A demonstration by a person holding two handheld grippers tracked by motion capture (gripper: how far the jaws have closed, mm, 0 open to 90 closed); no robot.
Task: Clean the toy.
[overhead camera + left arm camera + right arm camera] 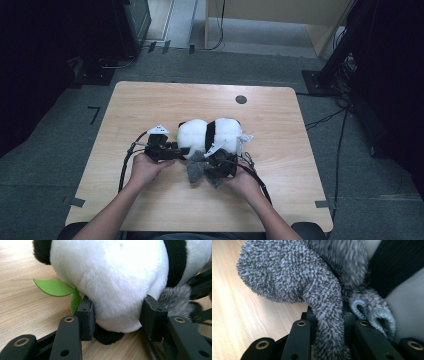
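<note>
Lying mid-counter, plush panda has its white rump pinched by left hand-held gripper, while right hand-held gripper clamps a grey fuzzy sock at its near side.

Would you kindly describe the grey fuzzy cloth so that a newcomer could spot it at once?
On the wooden table, find the plush panda lying near the middle. Against its near side lies the grey fuzzy cloth, a strip of it pinched in the right gripper. Its shaggy, speckled grey pile sets it apart from the panda's smooth black-and-white fur.
</note>
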